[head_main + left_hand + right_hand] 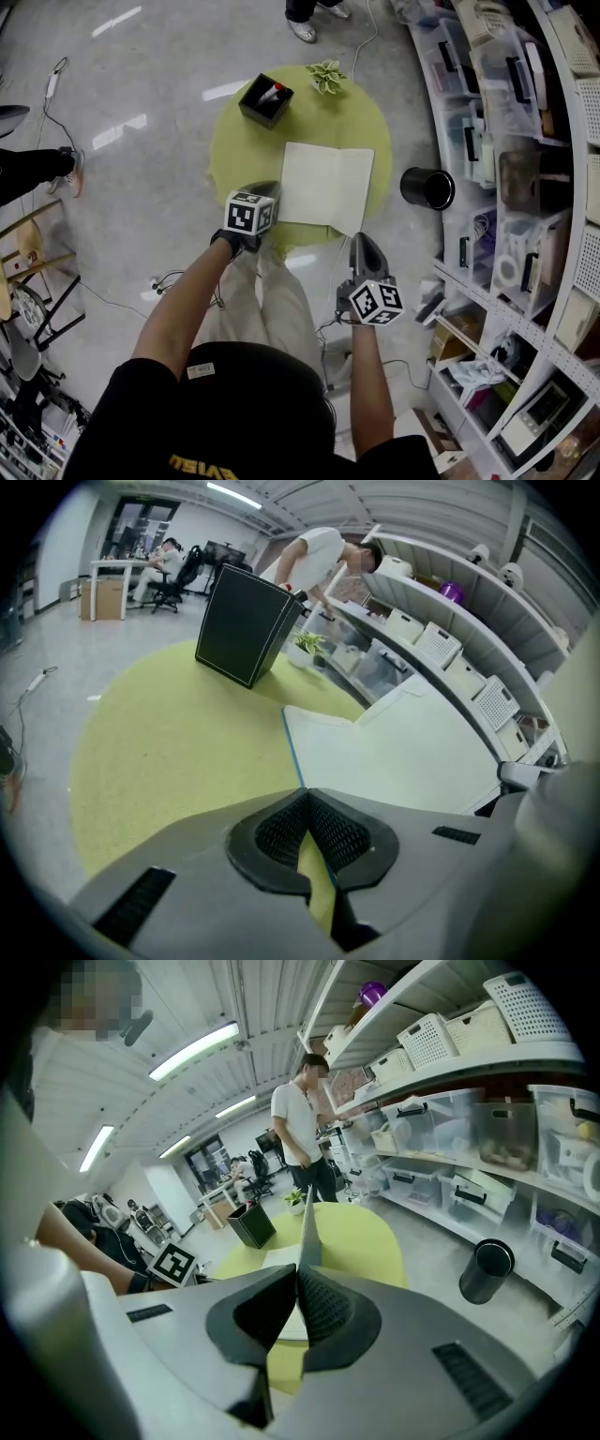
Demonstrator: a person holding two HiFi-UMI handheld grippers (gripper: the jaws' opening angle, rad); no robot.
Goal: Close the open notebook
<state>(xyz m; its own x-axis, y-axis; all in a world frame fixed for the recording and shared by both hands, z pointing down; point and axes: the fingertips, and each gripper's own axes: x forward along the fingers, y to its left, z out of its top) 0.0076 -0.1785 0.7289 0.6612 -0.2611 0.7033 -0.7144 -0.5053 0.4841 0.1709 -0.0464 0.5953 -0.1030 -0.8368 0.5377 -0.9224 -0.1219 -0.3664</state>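
Observation:
The open notebook (pixel 314 183) lies with pale blank pages on the round yellow-green table (pixel 244 155). Its right half looks narrower, tilted up off the table. My right gripper (pixel 361 239) is shut on that right leaf at its near corner. In the right gripper view the leaf (pixel 307 1232) rises edge-on from between the closed tips of my right gripper (pixel 298 1274). My left gripper (pixel 269 192) is shut, with its tips at the notebook's left edge. In the left gripper view the blue-edged left page (pixel 403 752) runs under the tips of my left gripper (pixel 307 794); I see nothing clamped there.
A black box (pixel 265 100) and a small potted plant (pixel 327 76) stand at the table's far side. A black cylindrical bin (pixel 427 187) sits on the floor to the right, before curved shelves (pixel 525 187) of plastic crates. A person (pixel 302 1129) stands beyond the table.

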